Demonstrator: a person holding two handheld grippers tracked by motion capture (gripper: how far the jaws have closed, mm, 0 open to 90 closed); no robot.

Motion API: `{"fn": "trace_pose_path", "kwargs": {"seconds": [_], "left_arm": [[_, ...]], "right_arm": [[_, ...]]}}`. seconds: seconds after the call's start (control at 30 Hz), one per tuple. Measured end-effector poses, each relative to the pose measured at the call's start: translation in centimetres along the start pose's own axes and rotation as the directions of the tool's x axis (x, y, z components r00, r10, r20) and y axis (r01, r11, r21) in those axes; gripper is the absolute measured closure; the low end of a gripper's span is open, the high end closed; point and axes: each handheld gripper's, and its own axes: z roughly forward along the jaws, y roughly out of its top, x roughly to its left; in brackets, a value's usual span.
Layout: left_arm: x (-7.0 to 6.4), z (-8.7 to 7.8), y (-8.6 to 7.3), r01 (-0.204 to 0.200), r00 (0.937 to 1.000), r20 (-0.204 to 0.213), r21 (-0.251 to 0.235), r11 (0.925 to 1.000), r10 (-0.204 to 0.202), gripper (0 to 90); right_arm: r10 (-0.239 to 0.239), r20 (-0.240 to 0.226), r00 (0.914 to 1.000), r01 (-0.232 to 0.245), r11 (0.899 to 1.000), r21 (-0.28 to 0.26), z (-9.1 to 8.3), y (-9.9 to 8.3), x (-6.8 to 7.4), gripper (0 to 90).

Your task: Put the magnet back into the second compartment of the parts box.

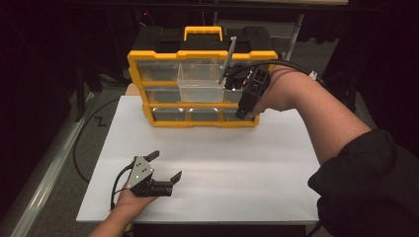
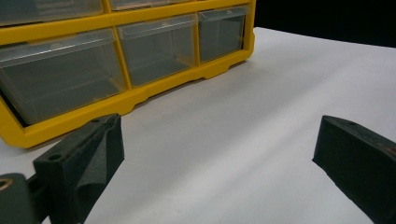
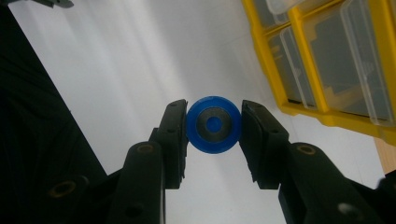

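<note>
Screwdriver [image 1: 229, 55] in the right claw [image 1: 228, 79], held up in front of the yellow parts organizer [image 1: 148, 53] at the far edge of the desk [image 1: 237, 163], its grey shaft slanting up past the organizer's top rim. In the right gripper view the tool's round blue handle end [image 3: 214, 124] sits squarely between the two black jaws, which are closed onto it from either side. Just beside that claw, a clear drawer [image 1: 200, 81] stands pulled out from the organizer's upper rows. The left claw [image 1: 165, 165] rests low over the white desk near its front left corner, well apart from the organizer, its jaws spread wide with nothing between them. The left gripper view looks across bare desk toward the organizer's bottom row of drawers [image 2: 159, 46], all pushed in.
</note>
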Motion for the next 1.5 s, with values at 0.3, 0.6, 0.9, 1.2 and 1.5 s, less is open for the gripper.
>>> {"fn": "trace_pose_path", "kwargs": {"seconds": [0.3,0.6,0.9,1.2,1.5], "left_arm": [[0.1,0.0,0.0,0.005,1.0000,0.001,-0.001,1.0000,-0.005,2.3],[0.1,0.0,0.0,0.009,1.0000,0.001,-0.004,0.9999,-0.009,2.3],[0.1,-0.1,0.0,0.012,0.9999,0.002,-0.003,0.9999,-0.012,2.3],[0.2,0.0,-0.1,0.016,0.9999,0.001,-0.003,0.9999,-0.016,2.4],[0.3,-0.1,0.0,0.016,0.9999,-0.001,-0.004,0.9999,-0.016,2.4]], "right_arm": [[-0.007,0.008,0.9999,0.007,1.000,-0.006,-1.2,1.3,-0.7,65.1],[-0.012,0.026,0.9996,0.012,1.000,-0.002,-2.7,2.9,-1.1,65.1],[-0.014,0.040,0.9991,0.015,1.000,-0.008,-3.4,3.8,-1.8,65.1],[-0.020,0.041,0.9989,0.021,1.000,-0.001,-3.5,4.4,-2.3,65.1],[-0.011,0.053,0.9985,0.012,1.000,-0.015,-3.8,4.9,-2.9,65.1]]}}
